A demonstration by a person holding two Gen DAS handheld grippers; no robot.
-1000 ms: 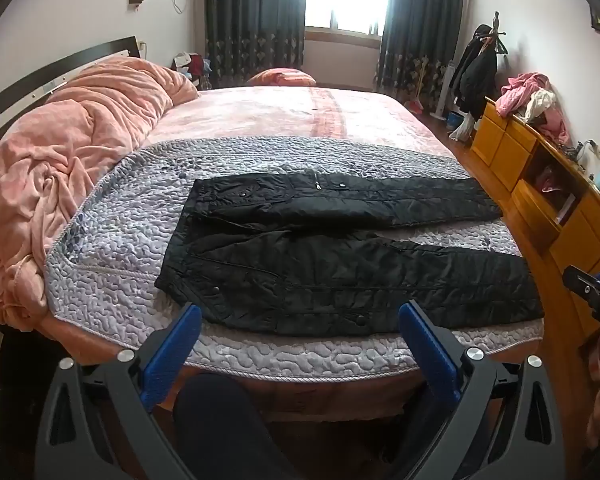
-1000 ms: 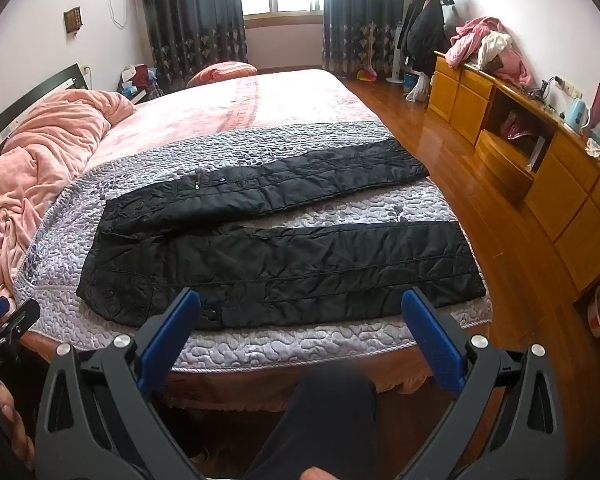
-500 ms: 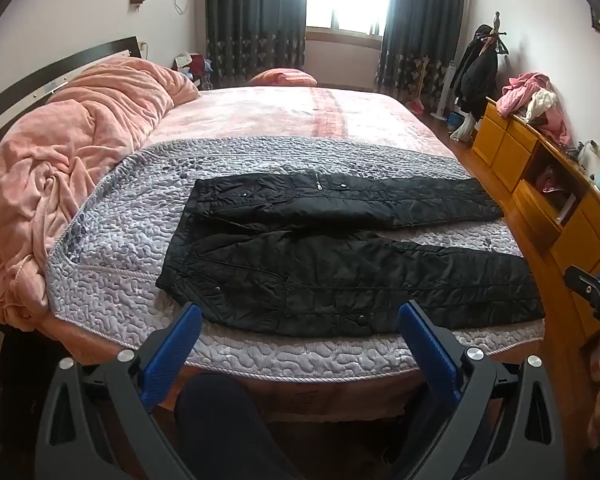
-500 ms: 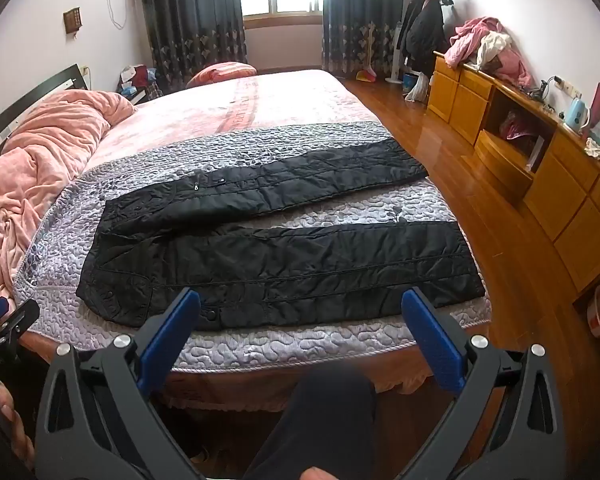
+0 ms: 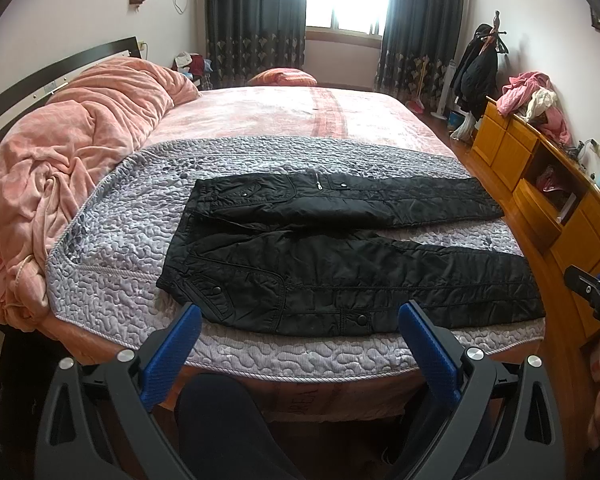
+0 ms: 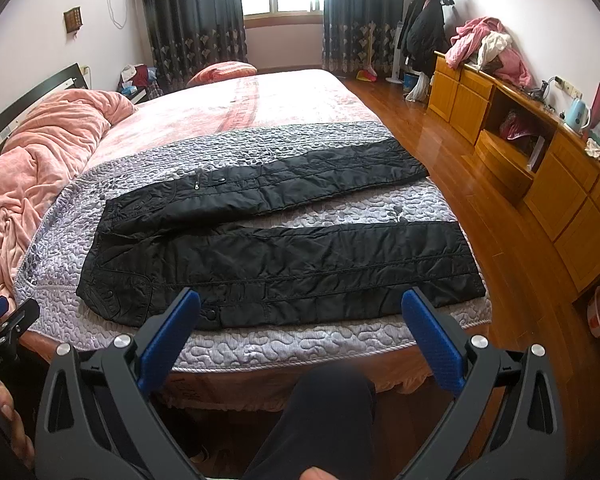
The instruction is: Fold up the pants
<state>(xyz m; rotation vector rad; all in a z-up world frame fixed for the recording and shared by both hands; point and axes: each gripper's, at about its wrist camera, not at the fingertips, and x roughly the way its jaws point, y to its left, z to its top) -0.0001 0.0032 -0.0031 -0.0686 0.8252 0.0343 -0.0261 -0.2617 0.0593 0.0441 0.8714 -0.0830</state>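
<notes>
The black pants (image 5: pixel 340 256) lay unfolded on the grey quilt (image 5: pixel 120 256) at the near end of the bed (image 5: pixel 284 116), waistband toward the pink blanket (image 5: pixel 72 152) and both legs stretched toward the wooden cabinets (image 5: pixel 540 184), the far leg angled away from the near one. The left gripper (image 5: pixel 300 328) was held just short of the bed's near edge with its blue fingers (image 5: pixel 172 348) spread wide and holding nothing. The right gripper (image 6: pixel 300 320) was held likewise beside it, fingers (image 6: pixel 430 340) wide apart and clear of the pants.
</notes>
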